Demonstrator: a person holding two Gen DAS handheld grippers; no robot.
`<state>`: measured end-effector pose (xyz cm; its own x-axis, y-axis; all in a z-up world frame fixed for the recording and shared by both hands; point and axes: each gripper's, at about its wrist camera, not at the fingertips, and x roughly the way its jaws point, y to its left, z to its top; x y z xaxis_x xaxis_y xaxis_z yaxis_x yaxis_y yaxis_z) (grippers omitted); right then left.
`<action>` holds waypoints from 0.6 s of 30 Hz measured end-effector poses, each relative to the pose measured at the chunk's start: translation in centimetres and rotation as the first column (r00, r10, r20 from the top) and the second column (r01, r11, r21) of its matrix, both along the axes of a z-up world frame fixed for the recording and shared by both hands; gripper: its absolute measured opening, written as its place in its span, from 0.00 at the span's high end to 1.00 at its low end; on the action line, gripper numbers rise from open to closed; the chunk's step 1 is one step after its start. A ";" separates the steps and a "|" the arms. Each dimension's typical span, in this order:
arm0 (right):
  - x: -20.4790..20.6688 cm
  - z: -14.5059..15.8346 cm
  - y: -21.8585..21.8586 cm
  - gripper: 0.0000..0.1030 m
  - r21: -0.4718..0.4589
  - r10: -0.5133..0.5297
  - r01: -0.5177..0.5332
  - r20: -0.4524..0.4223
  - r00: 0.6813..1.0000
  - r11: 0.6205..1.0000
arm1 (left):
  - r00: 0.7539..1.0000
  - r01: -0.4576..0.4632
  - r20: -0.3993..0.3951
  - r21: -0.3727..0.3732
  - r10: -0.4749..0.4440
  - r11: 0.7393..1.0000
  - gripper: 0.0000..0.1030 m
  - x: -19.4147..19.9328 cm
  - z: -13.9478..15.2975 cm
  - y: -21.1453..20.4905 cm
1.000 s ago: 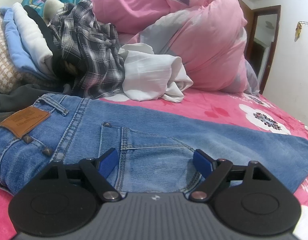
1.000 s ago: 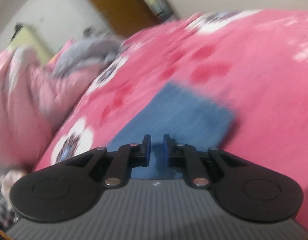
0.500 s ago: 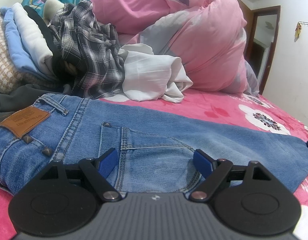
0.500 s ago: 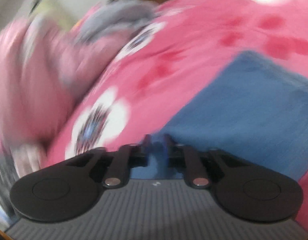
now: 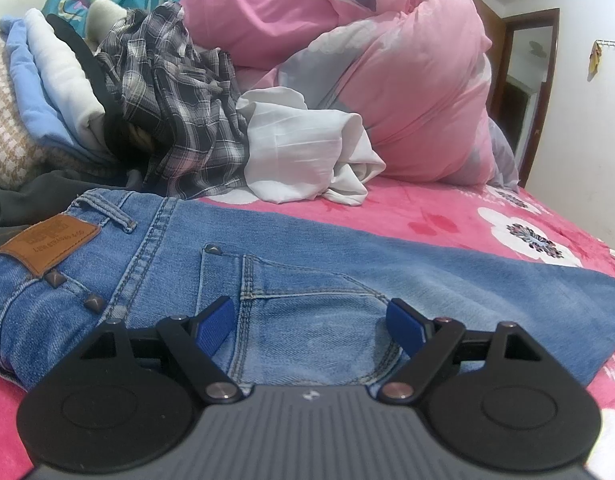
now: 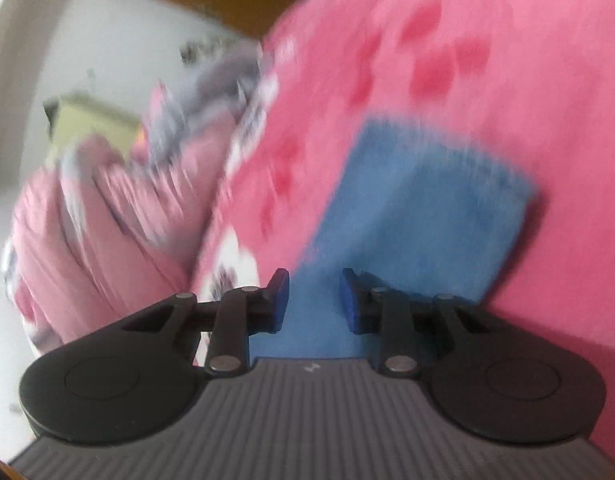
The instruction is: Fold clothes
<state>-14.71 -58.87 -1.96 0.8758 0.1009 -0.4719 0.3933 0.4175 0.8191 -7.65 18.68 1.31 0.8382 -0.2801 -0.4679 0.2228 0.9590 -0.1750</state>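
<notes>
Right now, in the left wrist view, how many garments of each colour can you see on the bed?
Blue denim: 1, jeans
Grey plaid: 1, plaid shirt
White: 2, crumpled white garment, folded white top
Light blue: 1, folded blue top
Total: 5

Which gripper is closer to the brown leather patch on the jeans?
Left. The left gripper is over the back pocket, beside the patch. The right gripper is at the leg's far end.

Bed covered by a bright pink fleece sheet with white flower print (image 5: 527, 236), filling most of the room in view. Bulky pink-and-grey quilt (image 5: 387, 80) heaped at its far side. Plain white wall (image 5: 587, 140) to the right; dark brown wooden door frame (image 5: 547, 92) in the corner. Lighting even, soft.
</notes>
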 end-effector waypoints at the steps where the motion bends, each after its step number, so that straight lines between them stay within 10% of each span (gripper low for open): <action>1: 0.3 -0.1 -0.6 0.79 -0.010 -0.021 0.021 -0.001 1.000 1.000 | 1.000 0.000 0.000 0.000 0.000 1.000 0.18 0.0 0.0 0.0; 6: 0.4 0.2 -5.2 0.82 0.042 -0.247 0.247 -0.009 0.969 0.968 | 1.000 0.001 0.001 -0.001 -0.001 1.000 0.18 -0.1 0.0 0.0; 10: 2.2 2.8 -1.6 0.80 -0.092 -0.059 0.058 -0.012 0.998 0.994 | 1.000 -0.001 0.005 0.003 0.001 1.000 0.18 -0.1 -0.1 -0.1; 14: 5.5 3.0 3.0 0.81 -0.303 0.092 -0.150 -0.197 0.976 0.941 | 1.000 -0.001 0.005 0.006 0.001 1.000 0.17 -0.1 -0.1 -0.2; 18: 7.0 1.6 0.4 1.00 -0.301 -0.016 -0.053 -0.221 0.975 0.952 | 1.000 0.000 0.005 0.002 0.000 1.000 0.17 -0.1 -0.1 -0.1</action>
<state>-7.67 -58.51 -0.38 0.7470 -0.0616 -0.6620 0.5379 0.6412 0.5473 -7.78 18.57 1.21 0.8404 -0.2789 -0.4646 0.2234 0.9595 -0.1717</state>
